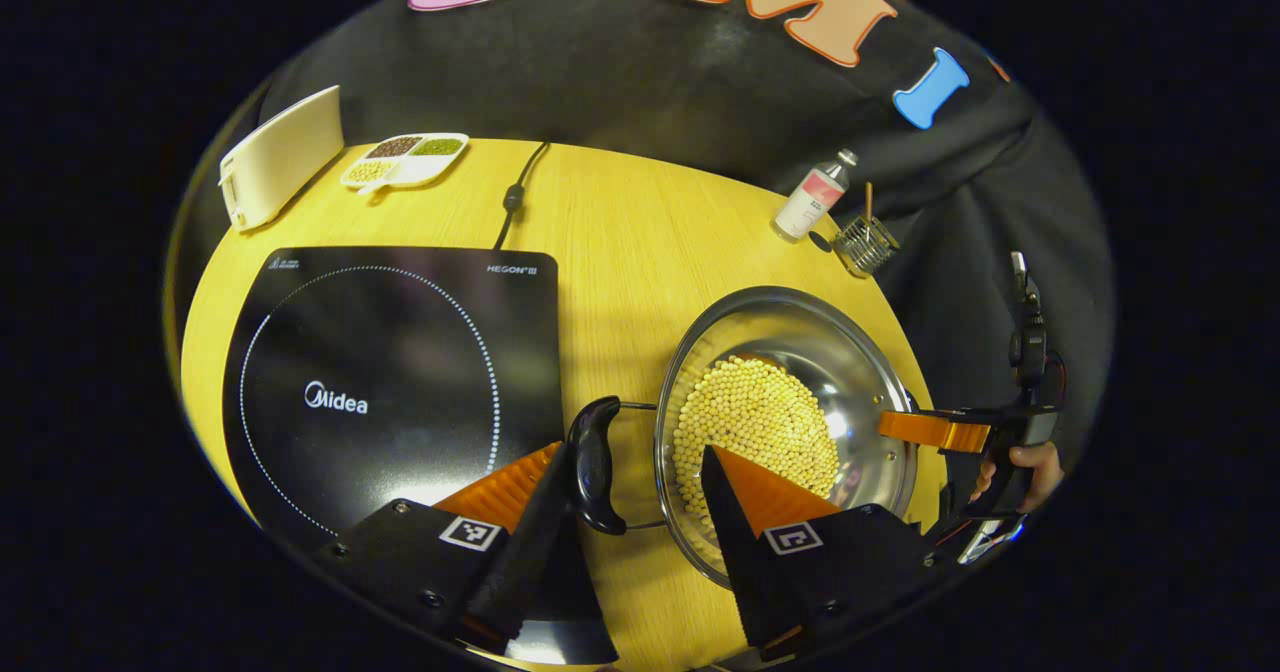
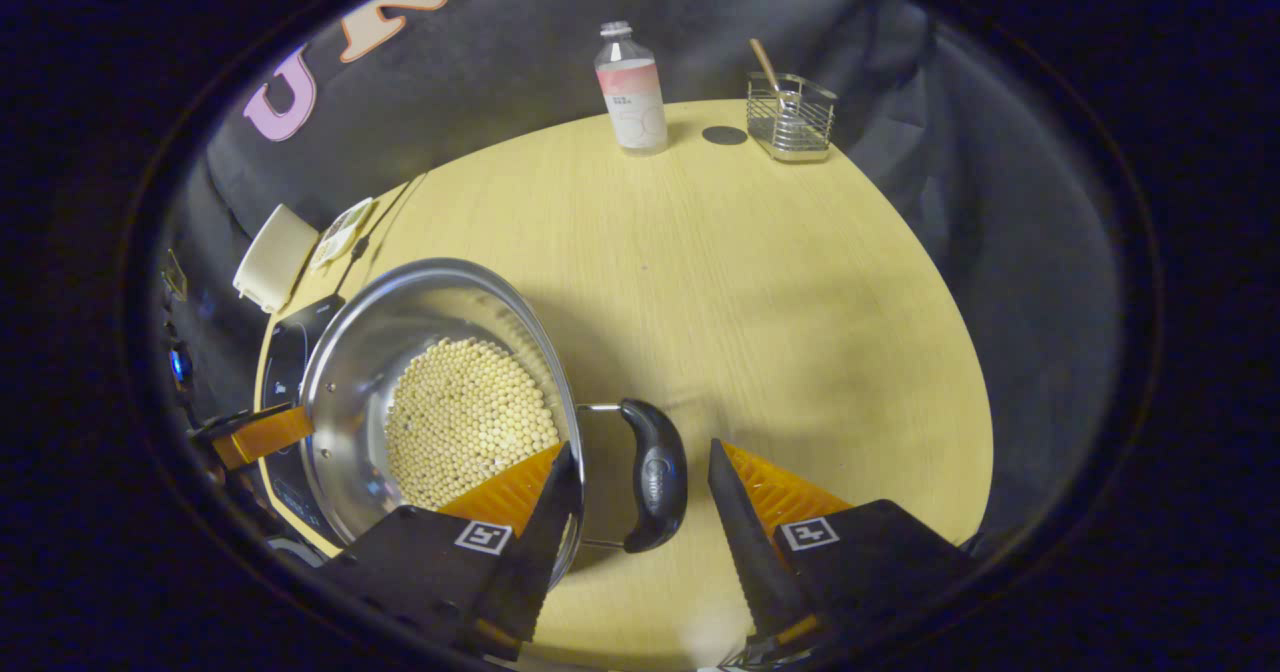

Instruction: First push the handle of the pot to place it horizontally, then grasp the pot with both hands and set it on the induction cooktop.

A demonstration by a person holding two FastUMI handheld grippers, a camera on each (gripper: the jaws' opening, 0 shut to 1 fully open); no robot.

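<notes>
Left gripper view: the left gripper [image 1: 640, 472] is released, its two fingers spread wide. Between them stands the black plastic handle on the left side of the pot [image 1: 596, 464], just beside the left finger; if they touch, I cannot tell. The right finger reaches over the rim of the shiny round steel pot [image 1: 790, 352], which rests on the yellow wooden table [image 1: 620, 232] and holds many small pale yellow beans [image 1: 750, 417]. To the left of the gripper lies the flat black induction cooktop [image 1: 390, 372], close beside the pot but apart from it. Beyond the cooktop are a white divided dish with grains [image 1: 405, 159] and a cream rectangular box [image 1: 282, 155]. Far ahead to the right stand a clear bottle with a pink label [image 1: 815, 197] and a small wire basket [image 1: 866, 244]. On the far side of the pot a hand [image 1: 1020, 467] holds the right gripper [image 1: 925, 429], whose finger is at the rim.

Right gripper view: the right gripper [image 2: 636, 472] is also released. The pot's other black handle [image 2: 655, 472] lies between its fingers, touching neither. The left finger is over the pot's rim, above the beans. Past the pot, to the left, a finger of the left gripper [image 2: 262, 434] shows. Bottle and basket stand far ahead.
</notes>
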